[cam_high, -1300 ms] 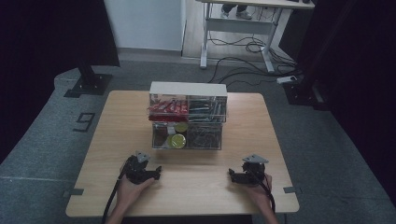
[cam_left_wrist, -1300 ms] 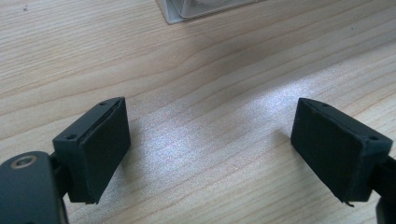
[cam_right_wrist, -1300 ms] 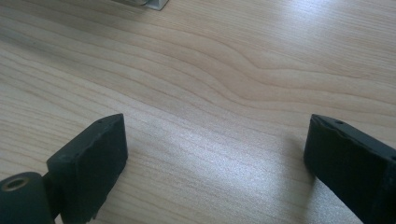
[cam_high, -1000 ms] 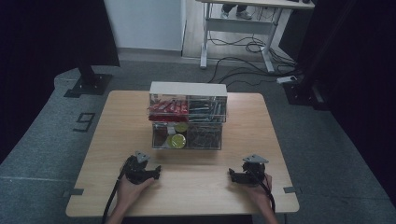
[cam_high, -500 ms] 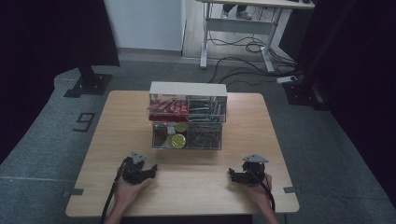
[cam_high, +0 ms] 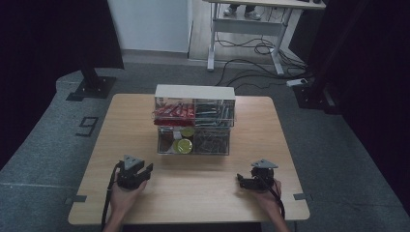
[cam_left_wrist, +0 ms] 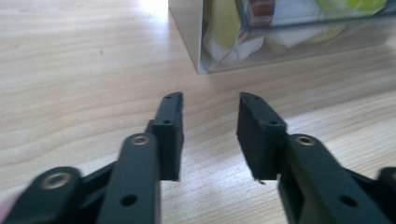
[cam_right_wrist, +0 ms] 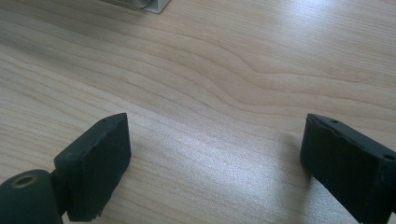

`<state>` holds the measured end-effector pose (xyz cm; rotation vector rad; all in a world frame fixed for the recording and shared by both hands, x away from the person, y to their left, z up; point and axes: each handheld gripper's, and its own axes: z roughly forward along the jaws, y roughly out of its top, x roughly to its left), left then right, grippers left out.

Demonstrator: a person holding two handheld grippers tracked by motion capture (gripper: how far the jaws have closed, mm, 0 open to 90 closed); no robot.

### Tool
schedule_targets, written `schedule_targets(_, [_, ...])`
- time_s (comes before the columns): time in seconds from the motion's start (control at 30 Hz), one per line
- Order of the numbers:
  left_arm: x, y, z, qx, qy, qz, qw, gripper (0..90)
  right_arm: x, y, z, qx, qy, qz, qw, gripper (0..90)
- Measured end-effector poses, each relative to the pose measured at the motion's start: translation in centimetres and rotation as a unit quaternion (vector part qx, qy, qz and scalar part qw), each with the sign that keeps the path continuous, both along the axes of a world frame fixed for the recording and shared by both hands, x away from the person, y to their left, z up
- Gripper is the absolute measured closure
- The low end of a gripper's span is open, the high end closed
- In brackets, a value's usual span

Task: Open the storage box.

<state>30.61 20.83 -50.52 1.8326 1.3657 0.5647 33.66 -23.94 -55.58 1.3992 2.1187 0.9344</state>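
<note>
A clear plastic drawer organizer (cam_high: 194, 121) stands mid-table, with red items in the upper left drawer, metal parts on the right and yellow rolls at the lower left. My left gripper (cam_high: 145, 170) is held just above the wood in front of its lower left corner (cam_left_wrist: 201, 51). Its jaws have just been closing. They stand partly apart with nothing between them (cam_left_wrist: 210, 100). My right gripper (cam_high: 241, 180) rests near the front right, wide open (cam_right_wrist: 215, 119) over bare wood.
The wooden table (cam_high: 121, 125) stands on grey carpet. A black stand base (cam_high: 89, 89) sits at the far left, and a desk frame with cables (cam_high: 251, 43) lies beyond the table. A corner of the organizer (cam_right_wrist: 144, 4) shows at the top of the right gripper view.
The left gripper has shifted a little to the left and risen slightly, and its jaws look narrower. The right gripper has stayed where it was.
</note>
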Motion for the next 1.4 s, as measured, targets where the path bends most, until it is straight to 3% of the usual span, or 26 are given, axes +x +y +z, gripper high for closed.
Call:
schedule_targets(0.27, [-0.3, 0.7, 2.1, -0.014, -0.011, -0.012, 0.9998, 82.7, 0.0, 0.0, 0.0, 0.0, -0.002, -0.002, 1.0, 9.9])
schedule_targets(0.43, [-0.3, 0.9, 4.2, -0.033, -0.027, -0.022, 0.9988, 89.6, 0.0, 0.0, 0.0, 0.001, -0.002, -0.004, 1.0, 10.7])
schedule_targets(0.7, [0.3, -0.4, 8.1, -0.04, -0.05, -0.052, 0.9966, 90.0, 0.0, -0.1, 0.0, 0.001, -0.003, -0.005, 1.0, 11.3])
schedule_targets(0.9, [0.7, -1.4, 10.0, -0.042, -0.06, -0.063, 0.9953, 90.0, 0.0, -0.1, 0.0, 0.002, -0.003, -0.006, 1.0, 12.1])
schedule_targets(1.4, [1.6, -2.8, 12.3, -0.043, -0.067, -0.082, 0.9935, 90.0, -0.1, -0.1, 0.0, 0.002, -0.004, -0.008, 1.0, 12.7])
